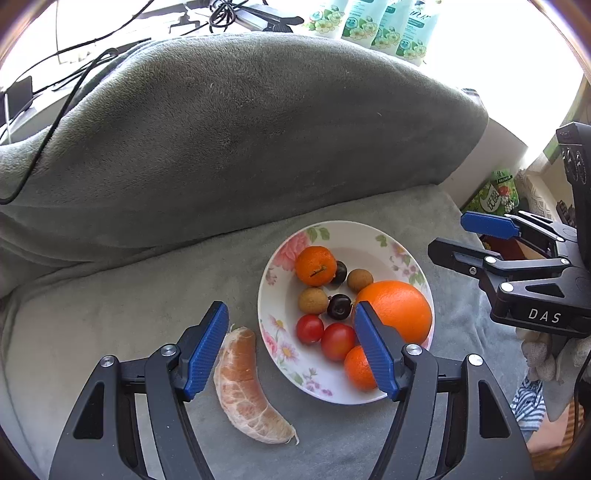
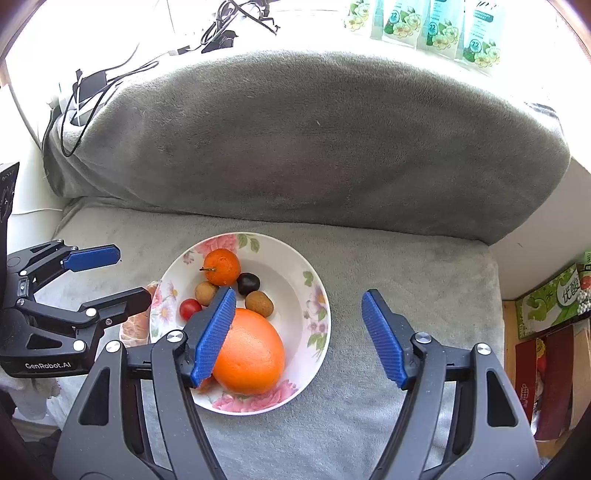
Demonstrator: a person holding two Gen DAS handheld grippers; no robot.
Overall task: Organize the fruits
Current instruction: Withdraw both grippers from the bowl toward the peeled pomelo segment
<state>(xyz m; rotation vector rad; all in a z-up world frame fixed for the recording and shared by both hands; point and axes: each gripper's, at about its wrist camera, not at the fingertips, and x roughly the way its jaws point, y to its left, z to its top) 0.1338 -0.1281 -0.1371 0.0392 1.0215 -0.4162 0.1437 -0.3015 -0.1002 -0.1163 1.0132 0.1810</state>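
Both claws, left (image 1: 291,350) and right (image 2: 299,332), spread above the plate's rim (image 2: 317,280); peeled segment (image 1: 243,384) just outside; packets (image 2: 476,33) apparently read "72".

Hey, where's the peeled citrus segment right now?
In the left wrist view, the peeled citrus segment lies on the grey cushion, just left of the floral plate and outside it, beneath the open left gripper.

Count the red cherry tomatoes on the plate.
2. Both lie side by side at the near left of the floral plate: one tomato to the left, the other tomato beside the small orange. More could hide behind the big orange.
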